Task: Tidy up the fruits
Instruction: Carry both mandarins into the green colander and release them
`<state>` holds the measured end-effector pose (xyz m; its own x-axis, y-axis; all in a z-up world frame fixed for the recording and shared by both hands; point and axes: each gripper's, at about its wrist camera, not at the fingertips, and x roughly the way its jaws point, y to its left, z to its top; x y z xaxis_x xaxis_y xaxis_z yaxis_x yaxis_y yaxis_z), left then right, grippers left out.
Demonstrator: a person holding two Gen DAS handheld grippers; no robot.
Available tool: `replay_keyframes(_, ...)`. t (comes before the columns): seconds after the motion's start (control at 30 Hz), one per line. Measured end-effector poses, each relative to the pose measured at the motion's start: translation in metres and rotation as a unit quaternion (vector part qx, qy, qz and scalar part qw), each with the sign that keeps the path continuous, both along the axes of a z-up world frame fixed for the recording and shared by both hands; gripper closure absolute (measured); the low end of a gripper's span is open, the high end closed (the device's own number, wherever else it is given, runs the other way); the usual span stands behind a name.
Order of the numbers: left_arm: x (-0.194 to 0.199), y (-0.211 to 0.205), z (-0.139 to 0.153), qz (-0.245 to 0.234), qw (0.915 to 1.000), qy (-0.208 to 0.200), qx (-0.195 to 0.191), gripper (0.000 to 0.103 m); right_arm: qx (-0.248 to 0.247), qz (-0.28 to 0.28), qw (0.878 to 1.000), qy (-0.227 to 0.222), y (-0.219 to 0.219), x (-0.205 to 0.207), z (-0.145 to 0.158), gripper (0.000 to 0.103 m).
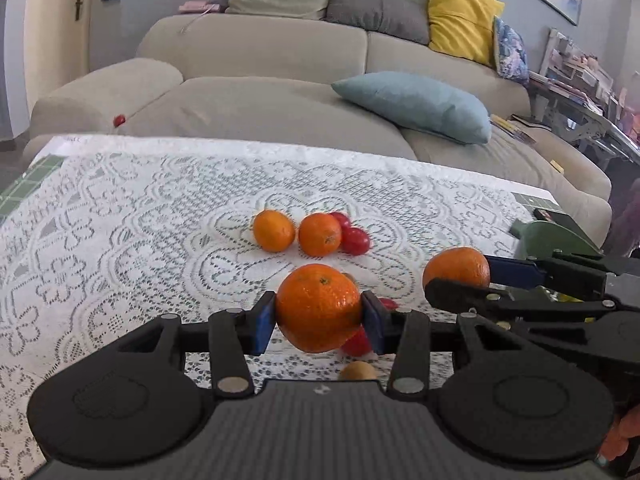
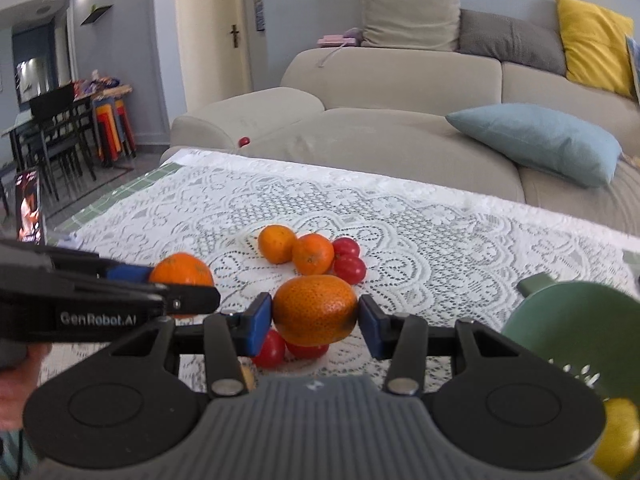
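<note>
**Mia:** Oranges first! The left tool (image 1: 319, 314) has one orange (image 1: 319, 307) squeezed tight between its two blue pads (image 1: 262, 326). It is up off the white lace cloth (image 1: 120, 216).

**Ben:** And the right tool (image 2: 316, 316)?

**Mia:** Same thing. It is closed on another orange (image 2: 315, 309), and that one is held up off the lace cloth too. Each tool can be seen from the other one's camera. The right tool comes in from the side with its orange (image 1: 456, 268), and so does the left tool with its own (image 2: 182, 274).

**Ben:** What is left on the lace cloth?

**Mia:** Two more oranges (image 1: 274, 231) sit side by side near the middle of the lace cloth, touching. Little red tomatoes (image 1: 355, 240) are pressed up right beside them. More red tomatoes (image 2: 274, 348) lie on the lace cloth under the right tool's orange.

**Ben:** Is there a bowl?

**Mia:** A green strainer bowl (image 2: 560, 320) sits at the right edge of the lace cloth. Something yellow (image 2: 618, 440) is in it, maybe a lemon, but I cannot tell for sure.

**Ben:** And behind the lace cloth?

**Mia:** A beige sofa (image 1: 260, 52) with a light blue pillow (image 1: 416, 104) and a yellow pillow (image 1: 460, 20).
</note>
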<state>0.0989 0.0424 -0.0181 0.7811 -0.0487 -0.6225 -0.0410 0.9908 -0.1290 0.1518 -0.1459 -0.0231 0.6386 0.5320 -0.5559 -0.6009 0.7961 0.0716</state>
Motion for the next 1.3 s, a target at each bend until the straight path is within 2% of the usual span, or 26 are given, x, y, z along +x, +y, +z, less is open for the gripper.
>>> replay_keyframes(0.3,-0.003,-0.047,0.024,-0.058,0.9982,-0.007,0.006,0.052,-0.038,0.018,0.999,-0.012,-0.05,-0.015,0.023,0.058)
replay_keyframes(0.53,0.009,-0.094,0.033,-0.106,0.9943,0.006,0.001,0.052,-0.088,0.019,0.996,-0.009,-0.09,-0.011,0.037,0.058)
replay_keyframes(0.7,0.02,-0.122,0.033,-0.139,0.9902,0.016,-0.007,0.052,-0.129,0.014,0.991,-0.013,-0.109,-0.005,0.037,0.058)
replay_keyframes(0.93,0.04,-0.156,0.024,-0.17,0.9846,0.038,0.007,0.052,-0.16,0.015,0.987,0.006,-0.129,0.008,0.029,0.059)
replay_keyframes(1.07,0.049,-0.168,0.017,-0.174,0.9829,0.058,0.013,0.052,-0.181,0.025,0.983,0.012,-0.132,0.015,0.025,0.059)
replay_keyframes(1.3,0.065,-0.174,0.01,-0.165,0.9838,0.069,0.012,0.052,-0.212,0.036,0.976,0.01,-0.128,0.029,0.019,0.059)
